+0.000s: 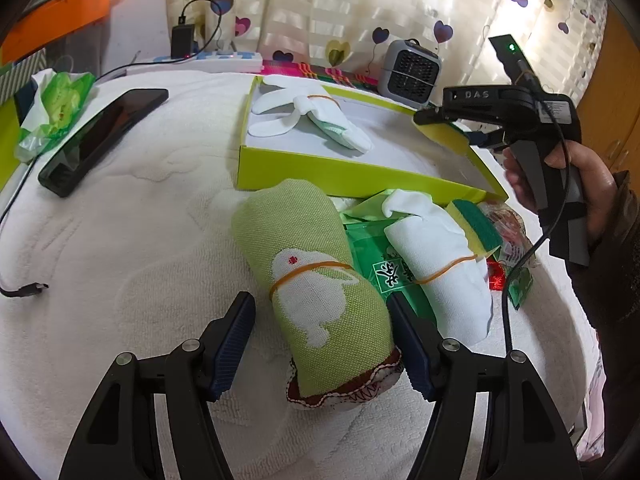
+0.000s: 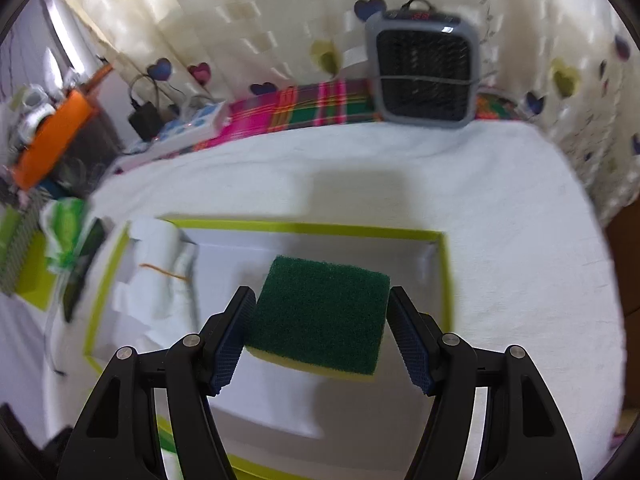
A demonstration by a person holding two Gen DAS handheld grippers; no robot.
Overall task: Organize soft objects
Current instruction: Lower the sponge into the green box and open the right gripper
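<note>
Your right gripper (image 2: pixel 320 330) clamps a green-topped yellow sponge (image 2: pixel 320 316) above the lime-edged white cardboard box (image 2: pixel 304 227), its right half bare. Your left gripper (image 1: pixel 322 336) is spread wide around a rolled green rabbit-print cloth (image 1: pixel 316 280) lying on the white towel (image 1: pixel 140 240), rubber-banded, beside a white roll (image 1: pixel 440 264).

A lived-in room at home.
Heart-print curtains (image 1: pixel 360 4) hang behind a table under a white towel (image 1: pixel 120 240); a small heater (image 1: pixel 409 68), power strip (image 1: pixel 208 60), phone (image 1: pixel 102 140) and plaid cloth (image 2: pixel 312 108) sit about.
</note>
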